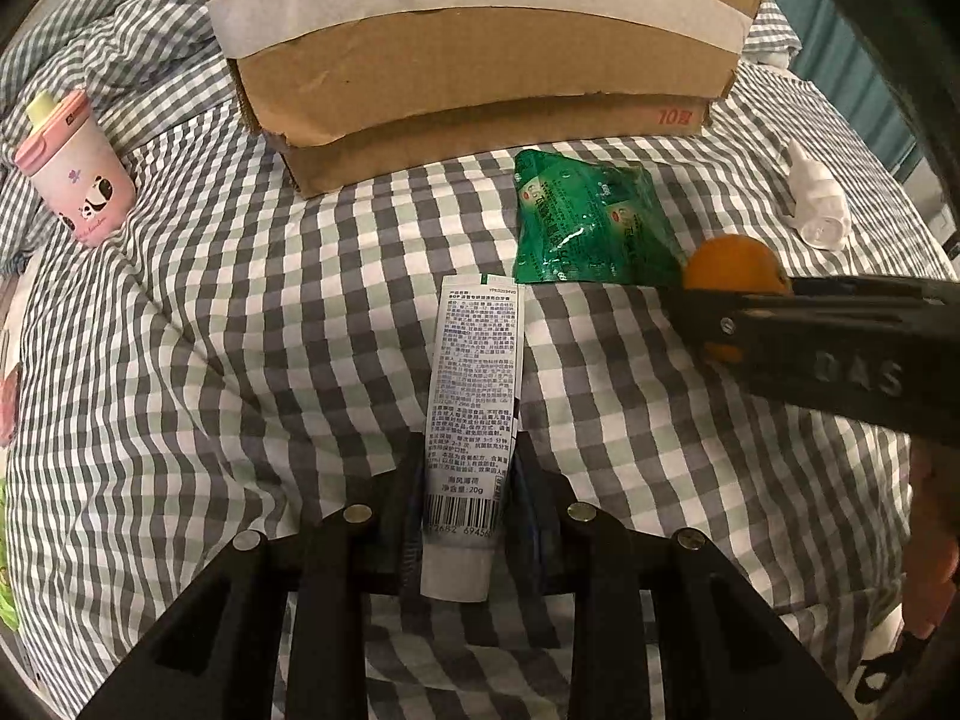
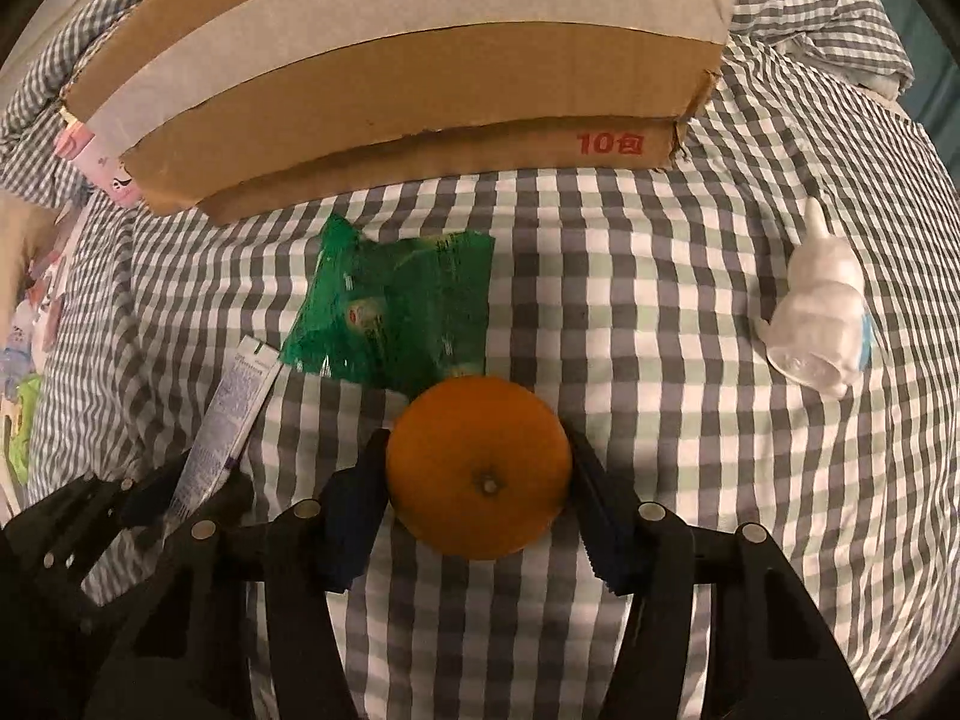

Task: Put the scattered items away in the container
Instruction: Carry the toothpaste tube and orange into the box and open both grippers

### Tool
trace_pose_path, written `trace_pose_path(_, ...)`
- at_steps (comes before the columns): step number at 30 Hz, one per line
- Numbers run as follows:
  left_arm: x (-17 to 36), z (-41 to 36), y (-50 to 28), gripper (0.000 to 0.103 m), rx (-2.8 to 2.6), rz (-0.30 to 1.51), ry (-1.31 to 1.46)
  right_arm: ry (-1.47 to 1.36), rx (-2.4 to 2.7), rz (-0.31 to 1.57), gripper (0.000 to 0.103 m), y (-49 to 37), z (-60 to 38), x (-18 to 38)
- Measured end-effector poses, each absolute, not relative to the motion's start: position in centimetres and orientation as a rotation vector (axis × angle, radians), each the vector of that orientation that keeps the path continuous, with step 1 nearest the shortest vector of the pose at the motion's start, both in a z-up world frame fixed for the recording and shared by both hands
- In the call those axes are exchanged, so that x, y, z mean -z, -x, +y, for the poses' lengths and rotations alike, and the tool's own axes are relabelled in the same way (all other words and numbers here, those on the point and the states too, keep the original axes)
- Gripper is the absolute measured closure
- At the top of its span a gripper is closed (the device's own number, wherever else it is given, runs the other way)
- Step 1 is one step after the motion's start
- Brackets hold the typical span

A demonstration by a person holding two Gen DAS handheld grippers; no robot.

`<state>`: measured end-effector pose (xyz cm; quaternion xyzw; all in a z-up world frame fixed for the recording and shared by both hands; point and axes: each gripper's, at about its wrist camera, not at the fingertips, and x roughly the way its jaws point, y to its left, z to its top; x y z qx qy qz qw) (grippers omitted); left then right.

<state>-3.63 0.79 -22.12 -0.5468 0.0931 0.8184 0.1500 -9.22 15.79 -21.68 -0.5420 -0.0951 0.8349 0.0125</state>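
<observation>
A brown cardboard box point(image 1: 474, 54) with white tape stands at the back of the checked bedsheet; it also shows in the right wrist view point(image 2: 408, 78). My left gripper point(image 1: 465, 468) is shut on a white tube point(image 1: 474, 384) with printed text and a barcode; the tube also shows in the right wrist view point(image 2: 231, 414). My right gripper point(image 2: 477, 462) is shut on an orange point(image 2: 478, 474), which also shows in the left wrist view point(image 1: 735, 267). A green foil packet point(image 1: 591, 222) lies in front of the box, just beyond the orange point(image 2: 396, 312).
A pink panda cup point(image 1: 75, 171) with a yellow spout stands at the left by rumpled bedding. A white plastic bottle point(image 2: 819, 312) lies on its side at the right, also in the left wrist view point(image 1: 819, 201). Colourful items lie at the far left edge point(image 2: 24, 360).
</observation>
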Motion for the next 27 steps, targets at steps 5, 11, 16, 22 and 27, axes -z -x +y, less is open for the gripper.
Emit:
trace_pose_path(5, 21.7, 0.7, 3.5, 0.076, -2.364, 0.258, 1.577, 1.653, -2.619, -0.264, 0.047, 7.6, 16.5, 19.9)
trace_pose_path(11, 19.9, 0.1, 3.0, 0.076, -2.404, 0.231, 1.559, 1.597, -2.674, -0.252, 0.047, 5.3, 16.1, 16.7)
trace_pose_path(16, 17.0, 0.0, 2.6, 0.076, -2.435, 0.225, 1.501, 1.539, -2.716, -0.261, 0.047, 4.0, 15.9, 13.7)
trace_pose_path(22, 12.4, 0.0, 3.5, 0.076, -2.469, 0.202, 1.403, 1.436, -2.798, -0.321, 0.047, 3.1, 14.6, 8.9)
trace_pose_path(27, 7.6, 0.2, 6.3, 0.076, -2.507, 0.172, 1.3, 1.319, -2.871, -0.403, 0.047, 4.4, 12.7, 4.2)
